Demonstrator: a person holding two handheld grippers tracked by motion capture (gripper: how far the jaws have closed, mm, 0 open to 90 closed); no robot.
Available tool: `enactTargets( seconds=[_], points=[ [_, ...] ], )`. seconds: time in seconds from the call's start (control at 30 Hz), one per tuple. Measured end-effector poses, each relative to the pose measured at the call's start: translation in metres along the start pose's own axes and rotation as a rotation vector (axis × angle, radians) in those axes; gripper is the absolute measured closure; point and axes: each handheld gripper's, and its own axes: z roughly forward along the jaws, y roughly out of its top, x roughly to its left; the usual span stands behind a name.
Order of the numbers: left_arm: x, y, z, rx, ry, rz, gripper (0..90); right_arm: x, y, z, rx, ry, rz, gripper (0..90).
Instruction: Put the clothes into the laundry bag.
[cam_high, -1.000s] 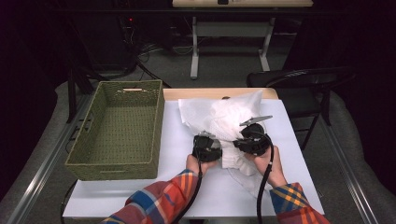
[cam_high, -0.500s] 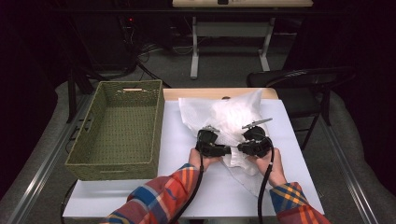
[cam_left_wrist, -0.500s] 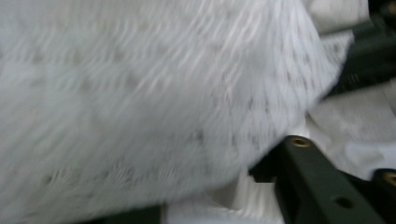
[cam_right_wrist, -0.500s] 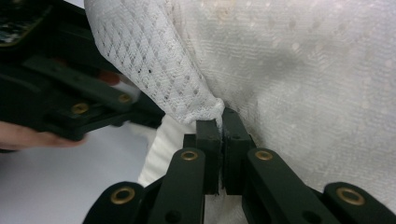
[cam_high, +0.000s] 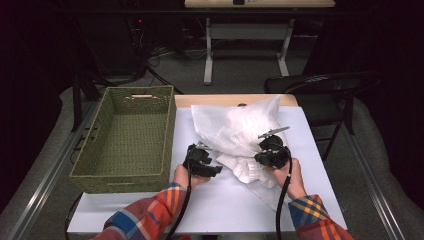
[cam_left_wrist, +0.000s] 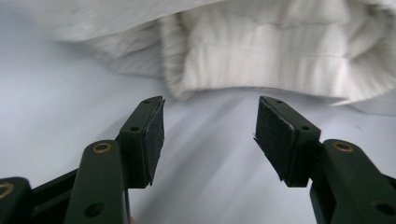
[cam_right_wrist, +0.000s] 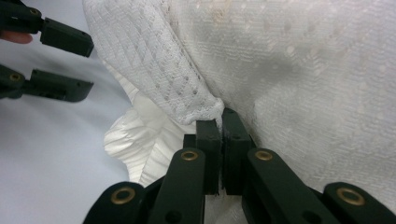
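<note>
R tongs (cam_right_wrist: 219, 128) clamped tight on a fold of the white garment (cam_right_wrist: 299, 70), knit edge pinched btwn the pads. L tongs (cam_left_wrist: 210, 140) wide apart, nothing in them, just short of the garment's ribbed cuff (cam_left_wrist: 261, 60) w/ bare table (cam_left_wrist: 56, 93) under. Garment lies crumpled on the table's right half, twd the far edge; green wicker basket (cam_high: 125, 137) sits along the left edge

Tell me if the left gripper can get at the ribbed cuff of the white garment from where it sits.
Probably yes. The left gripper is open, with the ribbed cuff straight ahead and bare table between. The right gripper pinches the white garment elsewhere.
</note>
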Motion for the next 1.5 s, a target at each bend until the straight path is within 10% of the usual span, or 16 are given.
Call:
enactTargets(
  seconds=[0.3, 0.7, 1.13, 1.3, 1.5],
  points=[
    [0.013, 0.008, 0.017, -0.037, 0.171, -0.039, 59.3, 0.005, 0.001, -0.002, 0.005, -0.007, -0.018, 88.5],
    [0.021, 0.013, 0.005, -0.037, 0.219, -0.061, 64.4, 0.003, 0.001, -0.007, -0.002, -0.016, -0.027, 88.3],
    [0.031, 0.026, 0.032, -0.078, 0.116, -0.119, 60.9, 0.008, 0.003, -0.008, -0.004, -0.012, -0.052, 88.1],
    [0.03, 0.024, 0.039, -0.115, 0.032, -0.138, 87.8, 0.008, 0.003, -0.009, -0.007, -0.018, -0.06, 88.1],
    [0.007, 0.008, 0.016, -0.123, 0.023, -0.038, 89.7, 0.014, 0.005, -0.017, -0.027, -0.072, -0.105, 88.0]
  ],
)
